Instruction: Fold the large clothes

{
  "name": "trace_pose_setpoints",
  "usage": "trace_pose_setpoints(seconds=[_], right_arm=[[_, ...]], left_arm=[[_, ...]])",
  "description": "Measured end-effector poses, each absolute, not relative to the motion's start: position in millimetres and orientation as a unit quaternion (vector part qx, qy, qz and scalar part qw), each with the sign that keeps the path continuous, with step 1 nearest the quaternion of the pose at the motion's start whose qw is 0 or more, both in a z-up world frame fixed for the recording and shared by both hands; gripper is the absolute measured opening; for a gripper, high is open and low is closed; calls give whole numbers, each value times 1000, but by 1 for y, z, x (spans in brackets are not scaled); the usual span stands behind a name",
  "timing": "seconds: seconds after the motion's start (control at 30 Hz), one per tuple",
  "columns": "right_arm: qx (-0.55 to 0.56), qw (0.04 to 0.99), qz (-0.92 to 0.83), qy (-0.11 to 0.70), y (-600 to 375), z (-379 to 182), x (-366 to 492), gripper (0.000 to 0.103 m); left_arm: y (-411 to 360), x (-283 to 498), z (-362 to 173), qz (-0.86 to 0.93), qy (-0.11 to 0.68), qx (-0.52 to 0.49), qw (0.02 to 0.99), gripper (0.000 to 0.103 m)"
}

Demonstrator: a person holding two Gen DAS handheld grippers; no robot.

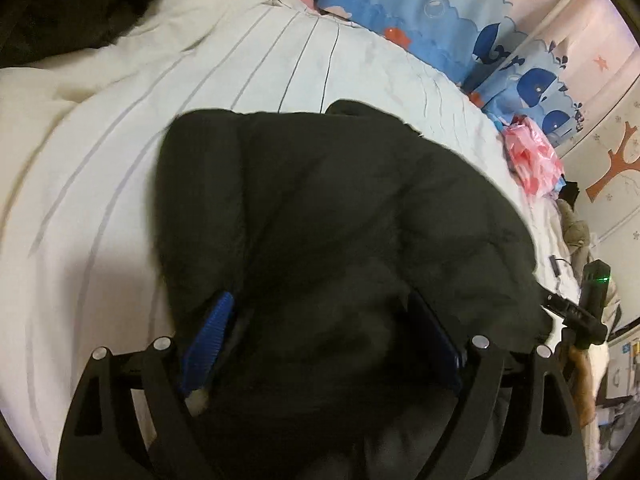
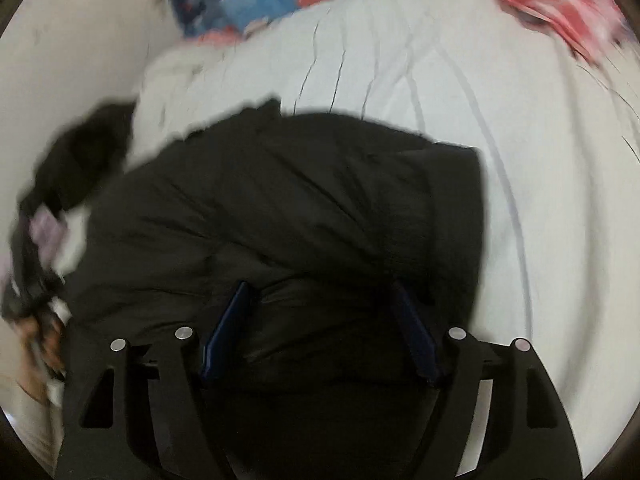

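A black padded jacket (image 1: 320, 200) lies bunched on a white bed with thin dark stripes (image 1: 100, 160). My left gripper (image 1: 322, 300) points down onto its near edge, its blue pads (image 1: 212, 332) standing wide apart with jacket fabric bulging between them and not visibly pinched. In the right wrist view the same jacket (image 2: 280, 200) fills the middle. My right gripper (image 2: 320, 286) stands open over it, fabric lying between the pads. A dark part of the jacket (image 2: 88, 148) trails off to the upper left, blurred.
A blue whale-print cushion (image 1: 420, 0) and a pink-and-red bag (image 1: 528, 160) lie along the bed's far side by the wall. Another dark cloth (image 1: 80, 0) sits at the far left corner. The other gripper's handle with a green light (image 1: 592, 292) shows at the right.
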State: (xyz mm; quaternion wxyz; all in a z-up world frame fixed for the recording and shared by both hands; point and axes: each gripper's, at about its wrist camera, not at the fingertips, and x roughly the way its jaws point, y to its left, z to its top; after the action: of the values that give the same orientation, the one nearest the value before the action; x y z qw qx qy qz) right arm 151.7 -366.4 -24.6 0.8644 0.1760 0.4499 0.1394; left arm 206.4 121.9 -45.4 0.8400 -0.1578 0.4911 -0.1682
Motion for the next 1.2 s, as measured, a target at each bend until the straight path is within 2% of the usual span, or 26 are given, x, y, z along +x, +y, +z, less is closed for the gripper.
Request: trace_pose_setpoints(seconds=[0.07, 0.13, 0.17, 0.23, 0.33, 0.5, 0.7, 0.9, 0.93, 0.97, 1.0, 1.03, 1.07, 1.17, 1.2], right_arm=[[190, 867, 157, 434, -381, -5, 117, 75], [195, 868, 165, 426, -396, 5, 77, 92], [199, 865, 171, 427, -406, 4, 46, 94], [209, 854, 175, 443, -417, -6, 14, 95], [267, 815, 194, 477, -434, -40, -41, 95], [348, 769, 243, 477, -425, -67, -103, 95], [388, 720, 313, 483, -410, -68, -152, 96], [383, 704, 341, 491, -396, -75, -188, 94], [382, 710, 341, 483, -395, -75, -192, 87], [384, 718, 340, 471, -394, -72, -194, 79], [385, 727, 334, 461, -394, -70, -195, 58], [388, 734, 327, 451, -395, -68, -195, 36], [399, 741, 322, 433, -396, -65, -193, 27], [415, 756, 316, 395, -396, -50, -189, 16], [421, 758, 319, 382, -398, -44, -189, 14]], left_arm=[[142, 180, -20, -174, 473, -154, 850, 85], [164, 151, -3, -173, 460, -148, 858, 87], [183, 131, 3, -171, 458, -149, 860, 92], [209, 104, -1, -167, 465, -159, 855, 94], [242, 61, -36, -164, 515, -210, 815, 94], [239, -4, -87, -201, 576, -239, 755, 94], [228, -60, -82, -256, 563, -236, 749, 95], [221, -74, -78, -244, 581, -213, 746, 94], [223, -73, -79, -236, 581, -212, 749, 88], [223, -73, -78, -225, 581, -217, 752, 74], [223, -72, -78, -217, 582, -224, 751, 54], [223, -72, -77, -215, 582, -234, 749, 47], [224, -73, -74, -209, 575, -248, 751, 37], [223, -78, -58, -204, 554, -263, 763, 18], [224, -80, -51, -212, 544, -274, 764, 14]])
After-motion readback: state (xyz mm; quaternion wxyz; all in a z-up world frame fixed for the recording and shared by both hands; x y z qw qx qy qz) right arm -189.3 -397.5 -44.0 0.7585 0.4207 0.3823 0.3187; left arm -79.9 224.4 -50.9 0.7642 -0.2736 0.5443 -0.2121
